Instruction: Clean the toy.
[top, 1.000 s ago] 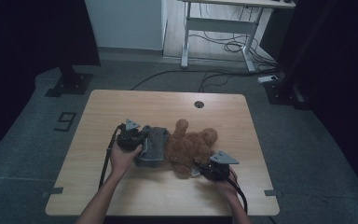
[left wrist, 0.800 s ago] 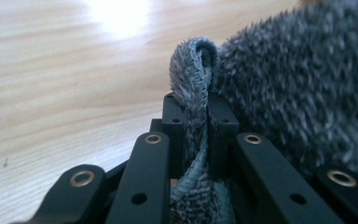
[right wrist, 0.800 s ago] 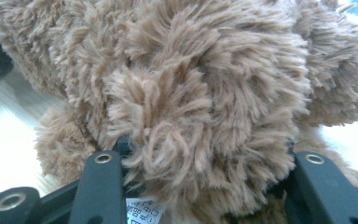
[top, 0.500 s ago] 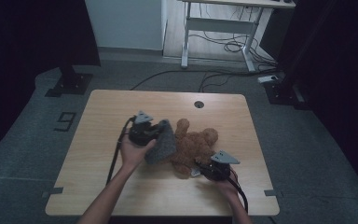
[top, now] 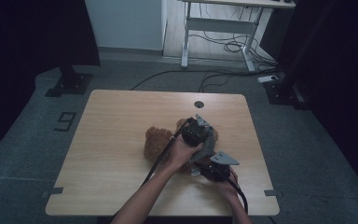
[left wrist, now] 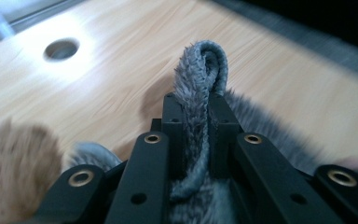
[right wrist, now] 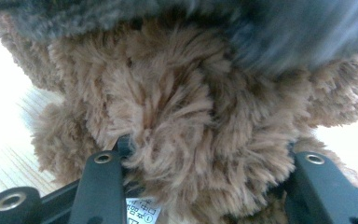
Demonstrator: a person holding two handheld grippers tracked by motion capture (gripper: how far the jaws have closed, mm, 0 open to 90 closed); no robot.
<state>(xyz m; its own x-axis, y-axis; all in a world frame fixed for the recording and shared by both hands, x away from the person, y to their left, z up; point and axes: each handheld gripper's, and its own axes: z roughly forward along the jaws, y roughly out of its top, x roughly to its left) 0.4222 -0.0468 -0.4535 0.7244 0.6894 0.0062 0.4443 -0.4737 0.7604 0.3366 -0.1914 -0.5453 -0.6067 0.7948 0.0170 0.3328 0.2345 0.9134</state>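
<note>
On the light wooden table [top: 121, 140] lay a brown plush teddy bear [top: 157, 141], near the middle and toward the right near part, partly under the person's hands. The left tool [top: 204, 135] was clamped on a fold of grey fuzzy fabric [left wrist: 199, 88]; in the left gripper view its black jaws stood close together with the grey strip pinched upright between them, looping over their tips. That grey fabric draped across the bear's right side. The right tool [top: 200, 167], at the near right of the bear, held the bear's brown fur between its jaws, which stood well apart on either side of the plush body. A small white sewn-in label [right wrist: 142, 211] with printed care symbols showed between those jaws, its writing too small to read. A round cable hole [top: 199, 104] sat at the table's far edge.
</note>
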